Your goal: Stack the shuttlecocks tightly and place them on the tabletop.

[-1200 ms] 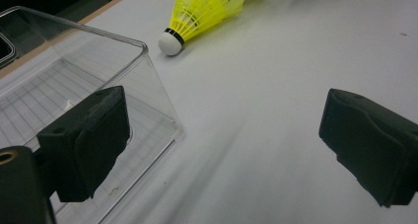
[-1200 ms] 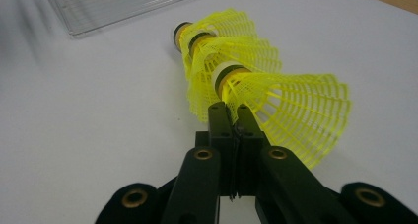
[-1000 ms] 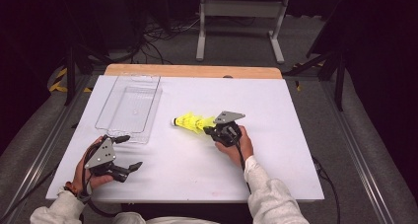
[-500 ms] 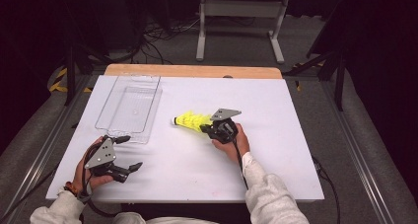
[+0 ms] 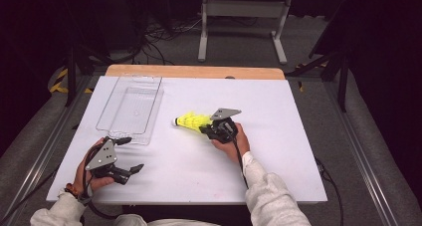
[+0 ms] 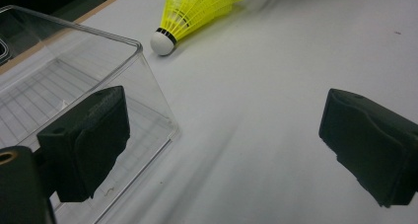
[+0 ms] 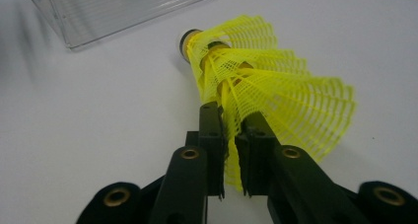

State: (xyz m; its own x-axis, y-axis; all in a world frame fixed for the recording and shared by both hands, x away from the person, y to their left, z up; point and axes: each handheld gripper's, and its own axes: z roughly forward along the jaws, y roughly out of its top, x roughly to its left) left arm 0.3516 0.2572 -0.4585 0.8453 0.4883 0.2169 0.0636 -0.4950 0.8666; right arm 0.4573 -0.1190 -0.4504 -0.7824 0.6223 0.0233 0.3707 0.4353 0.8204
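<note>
A yellow shuttlecock [image 5: 191,120] with a white cork lies on its side on the white table [image 5: 278,151], cork toward the clear tray [image 5: 149,106]. My right gripper [image 5: 205,128] sits at its skirt. In the right gripper view the skirt's rim [image 7: 256,81] runs between the jaws of the gripper [image 7: 229,115]. The jaws have just been opening, and a narrow gap shows beside the mesh. My left gripper [image 5: 130,154] rests open near the front left. Its jaws [image 6: 226,135] stand wide apart with nothing between them, by the tray's near corner [image 6: 74,41]. The shuttlecock [image 6: 192,12] lies farther off.
The clear plastic tray holds nothing and lies at the table's left rear. A wooden strip [image 5: 199,71] runs along the far edge. Cables and a metal stand [image 5: 239,17] occupy the dark floor beyond. Bare table surface stretches to the right of my right hand.
My right hand and the shuttlecock have shifted slightly toward the tray. The left gripper has stayed where it was.
</note>
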